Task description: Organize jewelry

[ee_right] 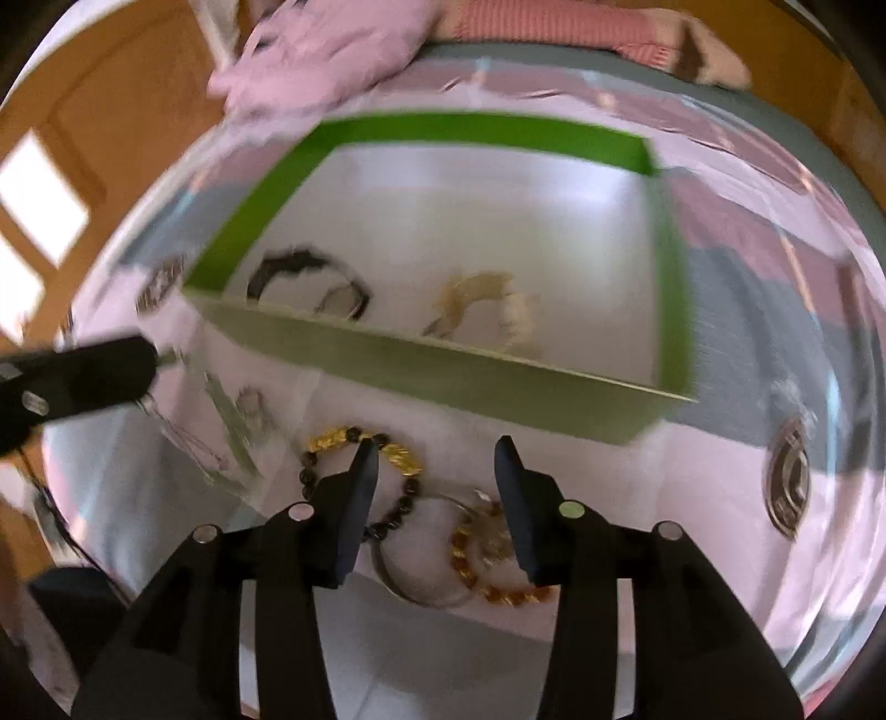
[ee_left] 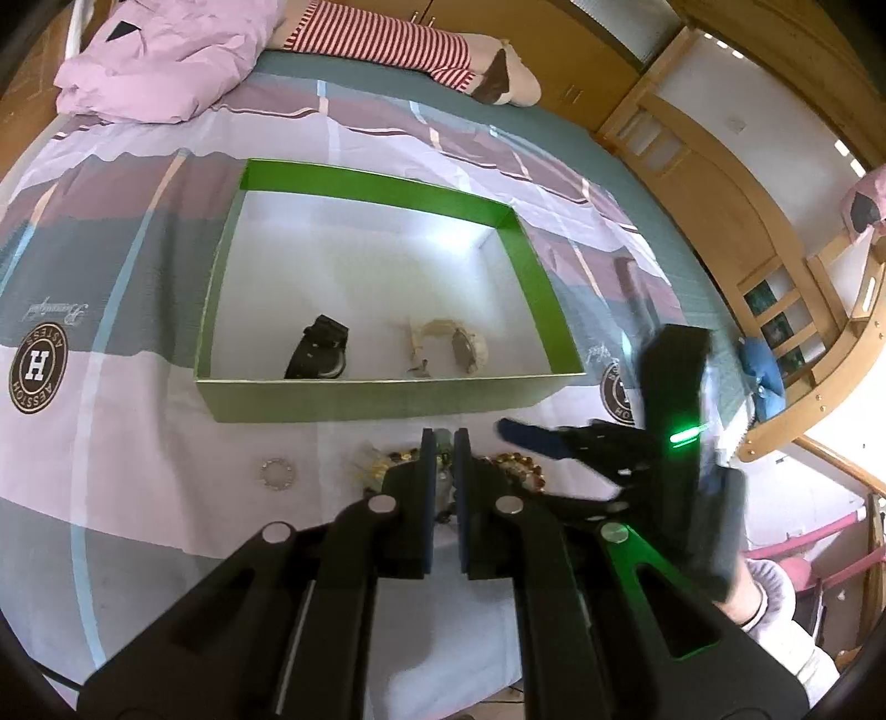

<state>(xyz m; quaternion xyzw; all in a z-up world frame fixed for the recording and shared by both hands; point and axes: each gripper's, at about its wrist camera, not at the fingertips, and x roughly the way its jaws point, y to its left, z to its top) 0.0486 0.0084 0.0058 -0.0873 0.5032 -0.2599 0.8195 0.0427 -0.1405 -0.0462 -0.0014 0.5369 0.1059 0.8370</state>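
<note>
A green box (ee_left: 382, 396) with a white floor stands on the bed and holds a black watch (ee_left: 318, 354) and a cream watch (ee_left: 443, 346). My left gripper (ee_left: 444, 443) is nearly shut on a small clear packet just before the box; in the right wrist view (ee_right: 160, 360) a clear bag with a chain (ee_right: 227, 432) hangs from its tip. My right gripper (ee_right: 437, 448) is open and empty above a gold and dark bead bracelet (ee_right: 360, 443), a silver bangle (ee_right: 421, 592) and an amber bead bracelet (ee_right: 470, 565). The box also shows in that view (ee_right: 443, 371).
A small silver ring of beads (ee_left: 277, 473) lies on the sheet left of the pile. A pink quilt (ee_left: 155, 61) and a striped plush toy (ee_left: 398, 44) lie at the bed's far end. Wooden furniture (ee_left: 720, 183) stands to the right.
</note>
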